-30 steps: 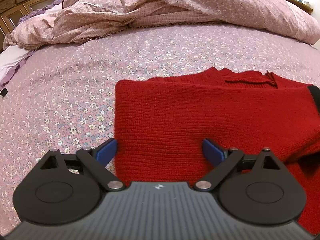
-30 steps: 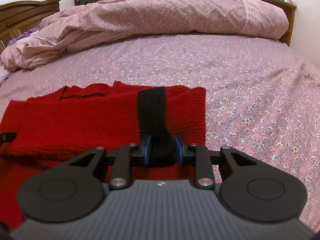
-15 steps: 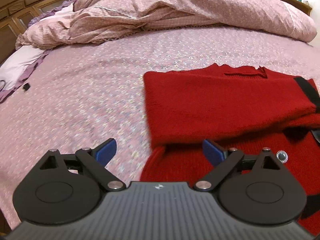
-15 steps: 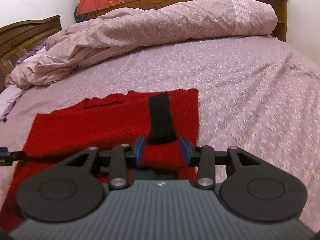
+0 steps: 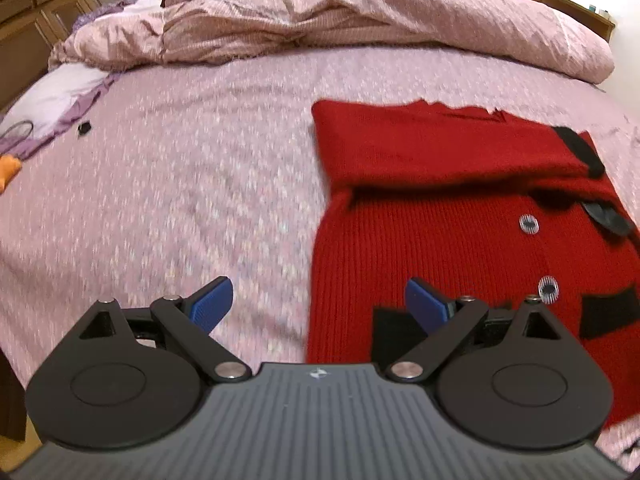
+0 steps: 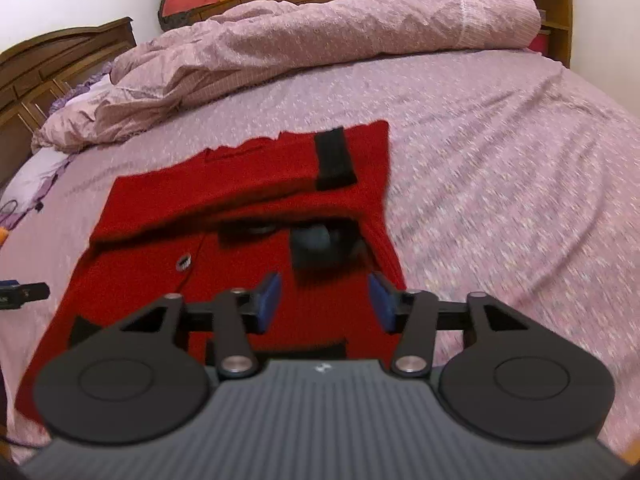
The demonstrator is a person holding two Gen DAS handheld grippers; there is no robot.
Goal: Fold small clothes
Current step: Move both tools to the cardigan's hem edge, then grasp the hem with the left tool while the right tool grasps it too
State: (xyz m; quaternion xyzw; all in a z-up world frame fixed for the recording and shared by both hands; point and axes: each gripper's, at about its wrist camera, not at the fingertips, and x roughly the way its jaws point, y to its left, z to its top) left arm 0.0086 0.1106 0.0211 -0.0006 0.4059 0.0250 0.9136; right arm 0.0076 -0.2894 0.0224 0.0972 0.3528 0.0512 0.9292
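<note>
A small red knit cardigan (image 5: 440,240) with black trim and silver buttons lies flat on the bed; it also shows in the right wrist view (image 6: 240,216). A sleeve with a black cuff (image 6: 334,158) is folded across its upper part. My left gripper (image 5: 318,306) is open and empty, above the cardigan's lower left edge. My right gripper (image 6: 324,300) is open and empty, above the cardigan's lower right part. The left gripper's tip (image 6: 20,294) shows at the left edge of the right wrist view.
The bed sheet (image 5: 180,184) is pink with small flowers. A crumpled pink duvet (image 5: 340,12) lies along the far side. A wooden headboard (image 6: 48,68) stands at the left. A pale pillow (image 5: 52,92), a small black object (image 5: 84,128) and an orange item (image 5: 8,166) lie at the left.
My right gripper opened and let go of the black cuff, leaving the sleeve folded across the cardigan. Both grippers pulled back toward the cardigan's hem.
</note>
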